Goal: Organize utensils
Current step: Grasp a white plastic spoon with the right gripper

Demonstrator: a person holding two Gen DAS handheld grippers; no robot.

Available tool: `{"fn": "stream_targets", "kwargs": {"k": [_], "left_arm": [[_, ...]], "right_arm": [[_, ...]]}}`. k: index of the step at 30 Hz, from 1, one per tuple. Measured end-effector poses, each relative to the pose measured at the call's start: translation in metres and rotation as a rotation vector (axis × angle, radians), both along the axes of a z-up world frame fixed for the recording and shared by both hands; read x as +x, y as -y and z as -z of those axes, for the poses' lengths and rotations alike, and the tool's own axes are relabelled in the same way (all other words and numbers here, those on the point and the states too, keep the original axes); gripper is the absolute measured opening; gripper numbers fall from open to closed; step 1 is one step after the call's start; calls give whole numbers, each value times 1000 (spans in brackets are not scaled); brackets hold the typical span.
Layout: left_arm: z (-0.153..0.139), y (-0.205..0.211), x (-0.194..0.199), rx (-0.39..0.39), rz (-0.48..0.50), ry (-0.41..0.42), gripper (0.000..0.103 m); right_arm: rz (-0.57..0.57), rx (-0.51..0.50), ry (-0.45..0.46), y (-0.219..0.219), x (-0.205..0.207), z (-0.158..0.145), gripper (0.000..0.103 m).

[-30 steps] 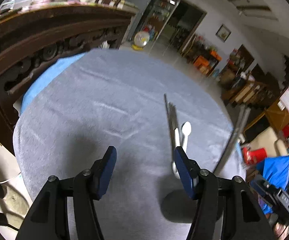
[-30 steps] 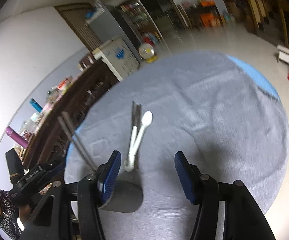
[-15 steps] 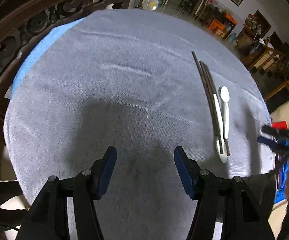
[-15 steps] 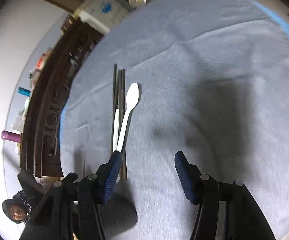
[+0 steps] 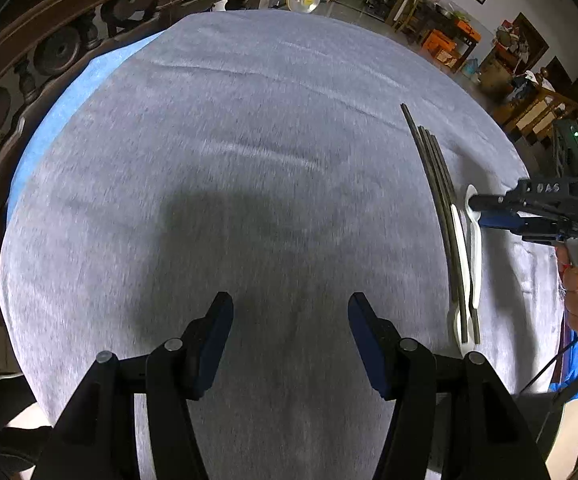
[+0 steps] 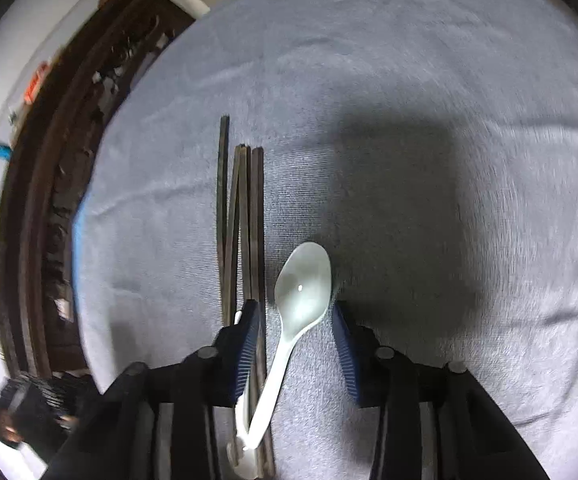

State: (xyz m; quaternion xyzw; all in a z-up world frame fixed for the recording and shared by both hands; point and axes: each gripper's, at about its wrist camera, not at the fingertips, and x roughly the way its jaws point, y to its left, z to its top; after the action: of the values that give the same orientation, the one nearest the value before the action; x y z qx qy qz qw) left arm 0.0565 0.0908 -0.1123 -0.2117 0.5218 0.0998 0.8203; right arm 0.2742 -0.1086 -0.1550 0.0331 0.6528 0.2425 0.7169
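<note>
A white spoon [image 6: 303,288] lies on the grey cloth, bowl pointing away, with a second white spoon [image 6: 245,464] partly under it. Several dark chopsticks [image 6: 241,216] lie side by side just left of it. My right gripper [image 6: 293,312] is open and low over the cloth, its fingers on either side of the spoon's bowl. In the left wrist view the chopsticks [image 5: 437,200] and spoons [image 5: 473,248] lie at the right, with the right gripper [image 5: 485,212] over them. My left gripper [image 5: 290,312] is open and empty over bare cloth.
The round table [image 5: 229,140] is covered with grey cloth over a blue layer. A carved dark wooden cabinet [image 5: 49,40] stands close on the left. A person [image 6: 5,424] is at the lower left of the right wrist view. Furniture fills the room behind.
My right gripper has dropped down and forward over the utensils, so the spoon's bowl now lies between its fingers. The left gripper has tilted down toward the cloth and stays open.
</note>
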Motion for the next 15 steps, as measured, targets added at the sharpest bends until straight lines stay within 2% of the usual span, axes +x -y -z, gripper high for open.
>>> {"fn": "stream_targets", "kwargs": {"k": [1,3,7,15], "left_arm": [[-1,0,3,-1,1,0,60],[-3,0,9,2,8,2,61],[-9,4,30,19,43,4,61],[-10,9,74,-13,112,-16,61]], "right_arm": [[-10,-19,3,-3,0,2,7],[-27,-31,25,-5,-2,1,4],[-61,-76,62,-1,-8,-2,4],[-59,-117,87,37,-16,-7,4]]}}
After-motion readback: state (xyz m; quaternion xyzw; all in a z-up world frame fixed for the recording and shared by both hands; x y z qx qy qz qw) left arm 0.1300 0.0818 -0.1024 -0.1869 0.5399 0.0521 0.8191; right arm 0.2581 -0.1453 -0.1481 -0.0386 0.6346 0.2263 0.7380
